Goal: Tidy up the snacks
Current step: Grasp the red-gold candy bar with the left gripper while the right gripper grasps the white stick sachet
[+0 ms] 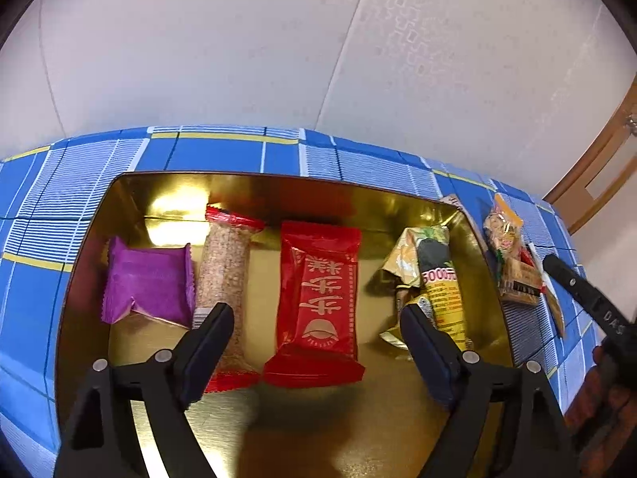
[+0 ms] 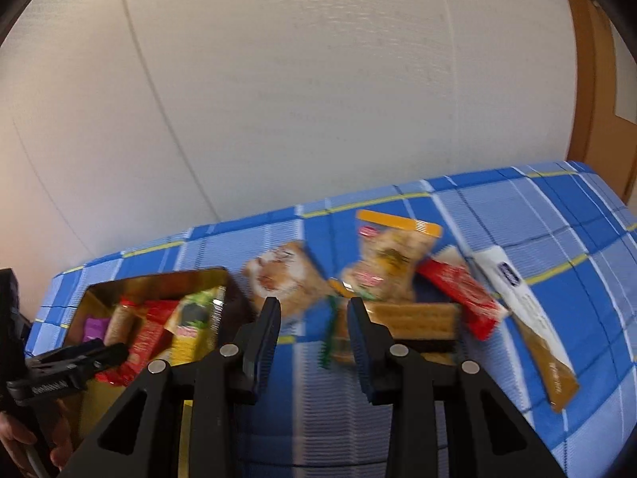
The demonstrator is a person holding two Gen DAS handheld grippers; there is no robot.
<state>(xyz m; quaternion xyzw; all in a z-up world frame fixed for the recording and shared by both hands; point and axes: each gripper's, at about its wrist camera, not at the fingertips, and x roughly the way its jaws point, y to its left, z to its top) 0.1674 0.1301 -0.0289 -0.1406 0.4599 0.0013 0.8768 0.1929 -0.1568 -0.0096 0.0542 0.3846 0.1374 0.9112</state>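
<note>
With four snacks lying in the gold tin (image 1: 119,199), the left gripper (image 1: 316,342) hangs spread and empty above the red packet (image 1: 318,298), while the right gripper (image 2: 314,330), narrowly parted and seemingly empty, needs to pinch a snack from the blurred pile (image 2: 398,279) on the counter (image 2: 557,239).

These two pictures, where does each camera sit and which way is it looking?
Left wrist view: sits on the left gripper, looking down into the gold tin of snacks; its open jaws show.
Right wrist view: sits on the right gripper, looking across the blue checked cloth at loose snack packets; its jaws show, nothing between them, and a hand at left.
Shared: the tin, the cloth, and each other's gripper.
</note>
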